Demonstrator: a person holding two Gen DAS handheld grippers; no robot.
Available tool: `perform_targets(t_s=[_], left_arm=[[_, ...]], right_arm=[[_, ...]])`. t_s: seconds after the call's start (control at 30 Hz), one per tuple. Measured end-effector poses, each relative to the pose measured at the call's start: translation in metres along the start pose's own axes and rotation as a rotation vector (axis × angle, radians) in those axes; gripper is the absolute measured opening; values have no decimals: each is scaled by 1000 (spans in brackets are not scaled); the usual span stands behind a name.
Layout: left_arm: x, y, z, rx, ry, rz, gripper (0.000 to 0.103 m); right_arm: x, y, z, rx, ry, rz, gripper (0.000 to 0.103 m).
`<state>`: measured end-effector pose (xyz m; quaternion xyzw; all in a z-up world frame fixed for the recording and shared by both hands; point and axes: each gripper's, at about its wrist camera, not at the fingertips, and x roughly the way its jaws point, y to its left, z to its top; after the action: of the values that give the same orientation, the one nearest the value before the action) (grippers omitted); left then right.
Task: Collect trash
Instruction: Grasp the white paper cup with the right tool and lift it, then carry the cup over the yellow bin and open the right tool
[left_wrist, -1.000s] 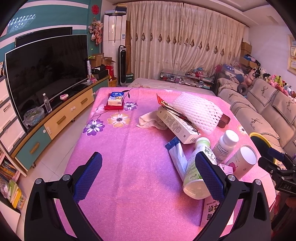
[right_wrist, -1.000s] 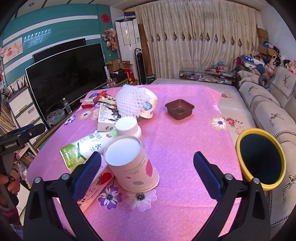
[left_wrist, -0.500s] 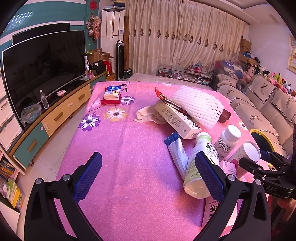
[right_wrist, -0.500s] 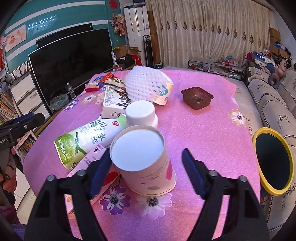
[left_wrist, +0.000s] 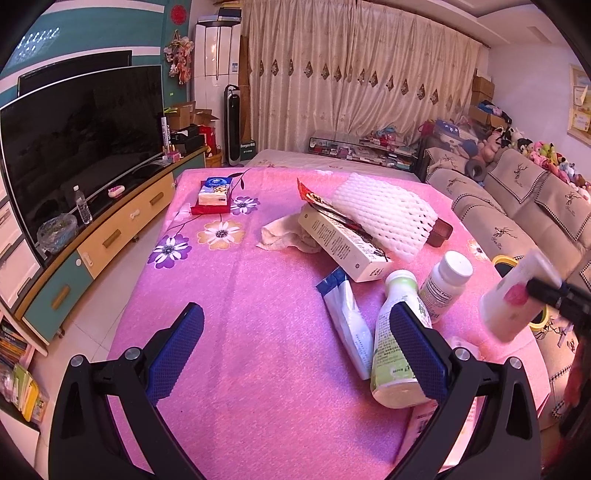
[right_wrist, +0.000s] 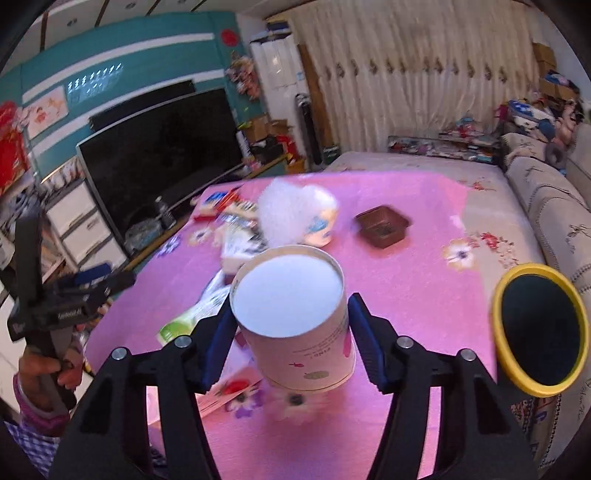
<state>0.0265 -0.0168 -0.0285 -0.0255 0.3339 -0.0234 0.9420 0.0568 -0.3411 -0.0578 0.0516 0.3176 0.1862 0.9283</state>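
Observation:
My right gripper (right_wrist: 291, 332) is shut on a white paper tube can (right_wrist: 295, 325) with a pink mark and holds it lifted above the pink table (right_wrist: 424, 221). The can also shows in the left wrist view (left_wrist: 517, 299), raised at the right table edge. A yellow-rimmed bin (right_wrist: 539, 328) stands off the table's right side. My left gripper (left_wrist: 295, 347) is open and empty over the table (left_wrist: 240, 295). A green-white bottle (left_wrist: 395, 343), a white pill bottle (left_wrist: 447, 284) and a white-blue pouch (left_wrist: 347, 317) lie beside its right finger.
A long white box (left_wrist: 340, 243), white foam net (left_wrist: 388, 218), crumpled cloth (left_wrist: 284, 236), brown tray (right_wrist: 384, 225) and tissue pack (left_wrist: 214, 192) lie further back. A TV and cabinet stand left, a sofa (left_wrist: 517, 221) right.
My right gripper closed on the paper tube can and lifted it off the table, toward the bin side. The left gripper stayed open and drew back slightly.

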Motion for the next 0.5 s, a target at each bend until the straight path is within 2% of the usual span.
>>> perform_targets(t_s=[0.13, 0.23, 0.3, 0.5], left_arm=[[0, -6, -1, 16, -1, -9, 99], [1, -12, 0, 26, 0, -19, 99], [1, -16, 0, 35, -2, -25, 99], [1, -38, -1, 82, 5, -70, 99]], right_arm=[[-20, -61, 13, 89, -77, -163, 58], [-22, -123, 16, 178, -95, -326, 58], [-9, -164, 13, 224, -49, -431, 58], [49, -244, -18, 332, 162, -534, 58]])
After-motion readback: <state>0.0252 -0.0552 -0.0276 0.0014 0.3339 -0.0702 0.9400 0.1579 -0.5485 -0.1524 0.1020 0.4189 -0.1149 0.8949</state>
